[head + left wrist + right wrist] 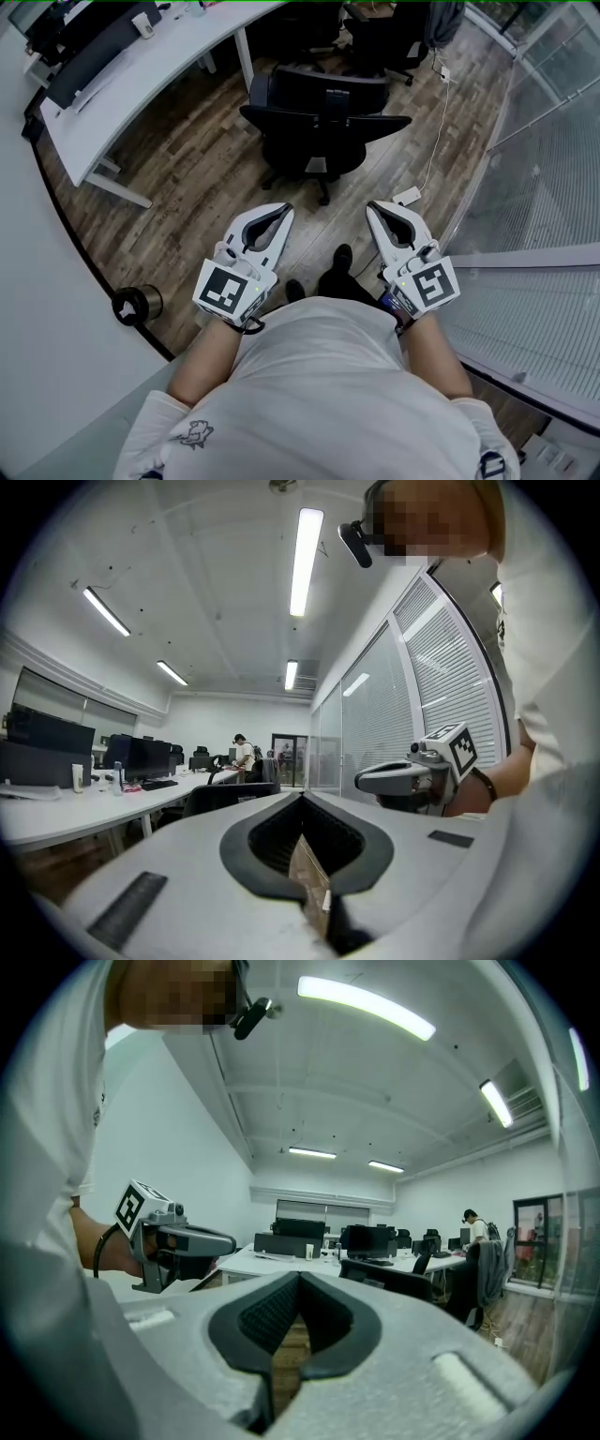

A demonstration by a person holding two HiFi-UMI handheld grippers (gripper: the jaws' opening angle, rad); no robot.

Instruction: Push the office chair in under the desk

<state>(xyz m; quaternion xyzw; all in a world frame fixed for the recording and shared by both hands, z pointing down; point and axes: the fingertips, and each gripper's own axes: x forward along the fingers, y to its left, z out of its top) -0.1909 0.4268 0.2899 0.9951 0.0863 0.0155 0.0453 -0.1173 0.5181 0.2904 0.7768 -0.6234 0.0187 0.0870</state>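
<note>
**Chair out on the open floor**

A black office chair stands on the wood-plank floor near the white tabletop, which carries a dark monitor and a white cup. A white cable trails across the floor beside the chair.

Black mesh-backed office chair: wheeled base mostly hidden beneath the seat, only a few legs showing.
Long white desk: far end cut off by the top and left edges of the head view.
Small white cup-like item on that desk: too small to tell its kind.
Dark round object with a shiny rim by the wall: kind unclear.
Black shoes: partly covered by the white-shirted torso.
Second dark chair: top cut off by the upper edge.
Distant standing person: too small for any detail.
</note>
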